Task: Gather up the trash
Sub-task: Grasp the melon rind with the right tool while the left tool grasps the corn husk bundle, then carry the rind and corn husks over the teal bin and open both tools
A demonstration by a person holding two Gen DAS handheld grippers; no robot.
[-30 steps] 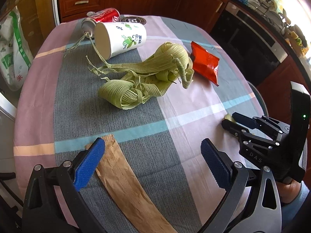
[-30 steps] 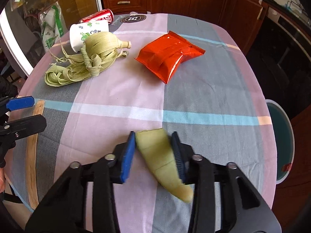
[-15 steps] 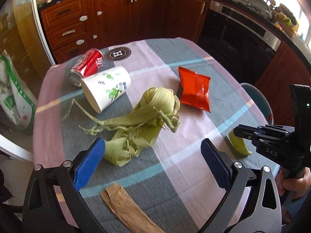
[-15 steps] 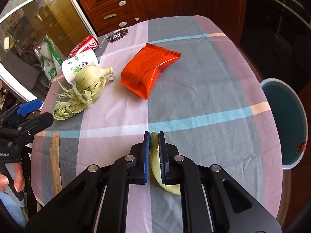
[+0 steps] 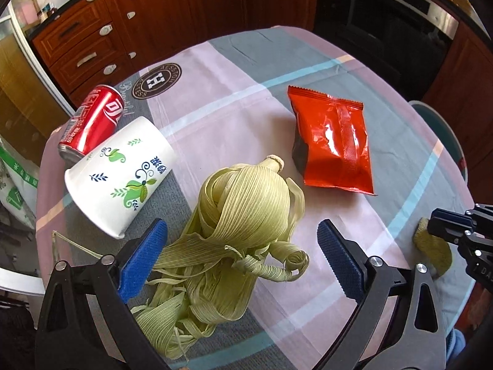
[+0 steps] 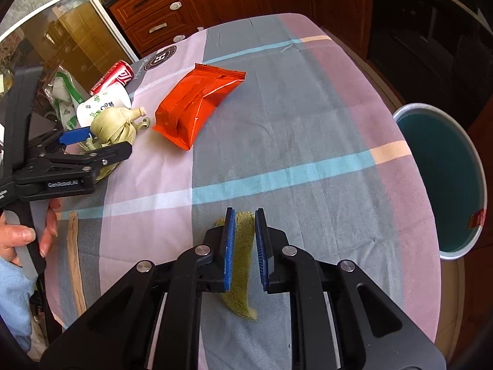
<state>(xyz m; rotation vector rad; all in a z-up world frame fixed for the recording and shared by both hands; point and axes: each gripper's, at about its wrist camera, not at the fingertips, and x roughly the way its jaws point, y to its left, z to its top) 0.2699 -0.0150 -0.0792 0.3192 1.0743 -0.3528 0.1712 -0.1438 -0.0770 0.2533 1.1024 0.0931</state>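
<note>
Near the table edge by the bin, my right gripper pinches a husk strip with its jaws easing open, and my left gripper is wide but closing round the husk pile, so next I drop one and squeeze the other.

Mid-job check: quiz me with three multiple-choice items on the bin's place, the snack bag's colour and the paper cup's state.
1. Where is the bin? A on the countertop; B beside the table, below its edge; C in a cabinet.
2. Snack bag colour? A red; B blue; C green.
3. The paper cup is: A upright; B crushed flat; C lying on its side.
Answers: 1 B, it sits off the table's edge; 2 A, shiny red foil; 3 C, its mouth faces sideways.
</note>
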